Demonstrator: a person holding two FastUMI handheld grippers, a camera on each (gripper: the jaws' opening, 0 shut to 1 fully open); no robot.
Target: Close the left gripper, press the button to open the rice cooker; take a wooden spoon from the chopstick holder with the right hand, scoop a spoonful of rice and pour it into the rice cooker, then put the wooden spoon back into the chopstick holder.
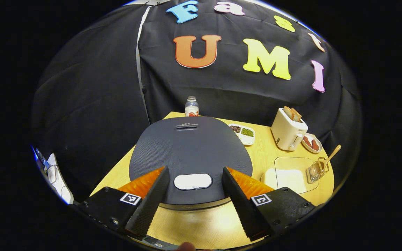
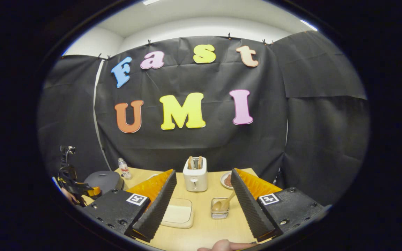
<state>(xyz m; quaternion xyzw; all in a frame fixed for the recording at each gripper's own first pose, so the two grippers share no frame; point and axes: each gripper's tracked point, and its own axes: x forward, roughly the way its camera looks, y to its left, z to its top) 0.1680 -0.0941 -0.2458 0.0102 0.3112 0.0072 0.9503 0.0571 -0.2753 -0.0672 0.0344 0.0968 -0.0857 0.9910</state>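
The dark grey rice cooker (image 1: 190, 153) sits lid-down in front of my left gripper (image 1: 195, 186), which is open, with the cooker's white button (image 1: 192, 181) between its fingers. In the right gripper view the cooker (image 2: 104, 180) stands at the far left with the other gripper (image 2: 73, 184) beside it. A wooden spoon (image 1: 330, 156) leans in the wire chopstick holder (image 1: 315, 171). My right gripper (image 2: 201, 205) hangs open above the table, with the holder (image 2: 219, 208) and spoon (image 2: 222, 204) ahead between its fingers. The clear rice container (image 1: 290, 174) (image 2: 178, 212) lies next to the holder.
A white toaster (image 1: 287, 129) (image 2: 195, 174) with bread stands at the back. Near it are a small plate (image 1: 312, 143) (image 2: 226, 180), a divided dish of beans (image 1: 243, 133) and a bottle (image 1: 191, 106) (image 2: 124, 168). The wooden table (image 1: 204, 223) ends close to me.
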